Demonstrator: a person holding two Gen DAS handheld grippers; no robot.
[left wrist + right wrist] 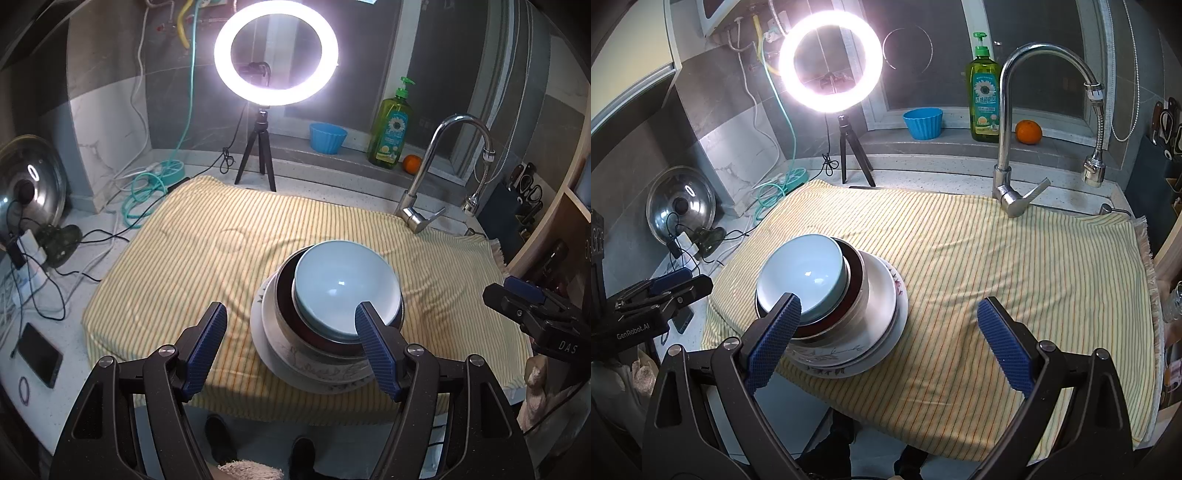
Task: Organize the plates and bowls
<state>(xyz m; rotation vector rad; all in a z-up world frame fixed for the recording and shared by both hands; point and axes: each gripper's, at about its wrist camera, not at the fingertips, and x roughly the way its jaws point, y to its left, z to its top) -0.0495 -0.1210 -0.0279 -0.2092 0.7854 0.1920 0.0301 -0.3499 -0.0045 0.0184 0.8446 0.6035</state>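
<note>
At the bottom of the left wrist view, the left gripper [291,325] hangs with its jaws spread wide and nothing between them, its right blue pad overlapping the near rim of a pale blue bowl [345,286]. The right gripper [888,325] is likewise wide open and empty in its own view, its left pad cutting across the bowl's near edge. The bowl tops a stack at the near middle of a yellow striped cloth [192,266]: it sits in a dark red bowl [286,291], which rests on white floral plates [306,363]; how many plates lie beneath is hard to make out. Past the cloth's far right corner a chrome faucet [1006,122] arches over the counter. At the left edge a glass pot lid [31,177] leans against the wall amid tangled cables, and a phone [38,354] lies at lower left. Farthest back, a lit ring light [276,51] on a tripod glares at upper centre, with a blue cup [923,122], a green soap bottle [984,96] and an orange [1028,132] along the sill.
</note>
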